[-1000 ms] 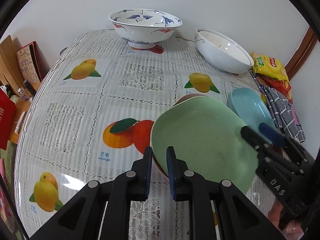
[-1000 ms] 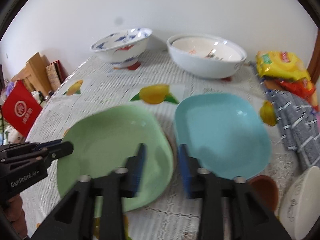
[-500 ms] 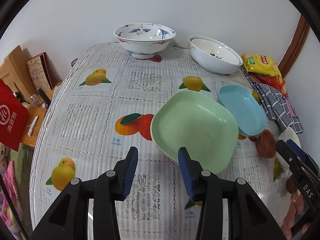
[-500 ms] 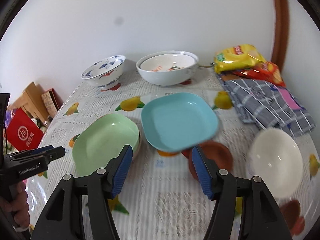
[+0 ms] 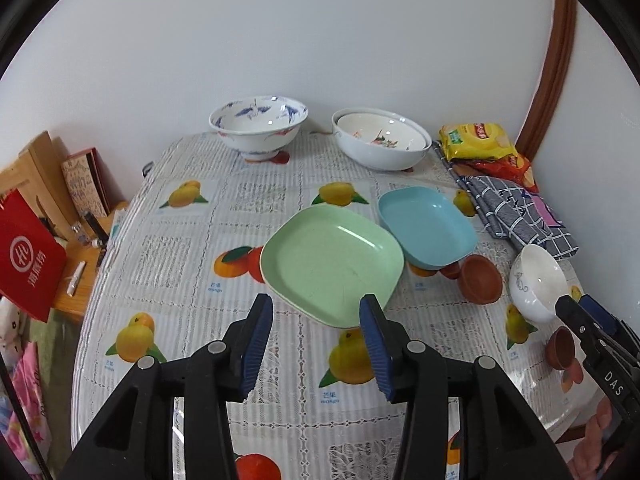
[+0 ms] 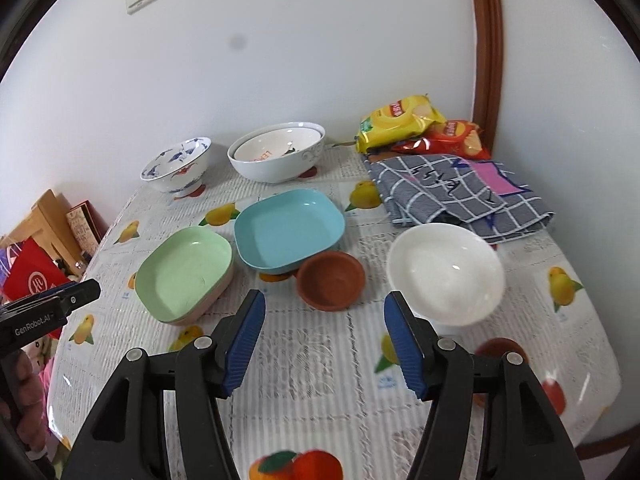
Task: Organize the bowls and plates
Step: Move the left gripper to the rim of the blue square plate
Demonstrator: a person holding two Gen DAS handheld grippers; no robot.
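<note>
- Risk, stacking: my green plate (image 5: 332, 258) sat on a pinkish dish beneath it, and the blue plate (image 6: 288, 236) leaned with its near edge propped on the brown bowl (image 6: 331, 286). I judged that pulling the brown bowl out first would drop the blue plate onto the table (image 6: 320, 364).
- Risk, breakage: the white bowl (image 6: 444, 274) stood just beside the brown bowl, near the table's right edge — a careless sweep of my right claw could knock it off.
- Risk, grip: the plates looked smooth and shallow-rimmed, so I judged that a thin pinch might slip.
- Left claw (image 5: 316, 346): jaws apart, having just been opening, nothing between the pads; it hung above the near rim of the green plate, touching nothing.
- Right claw (image 6: 324, 346): jaws spread wider, nothing held, poised over bare tablecloth short of the brown bowl.
- Remaining stock: blue-patterned bowl (image 5: 258, 124) and nested white bowls (image 5: 382, 142) stood at the far wall — untouched.
</note>
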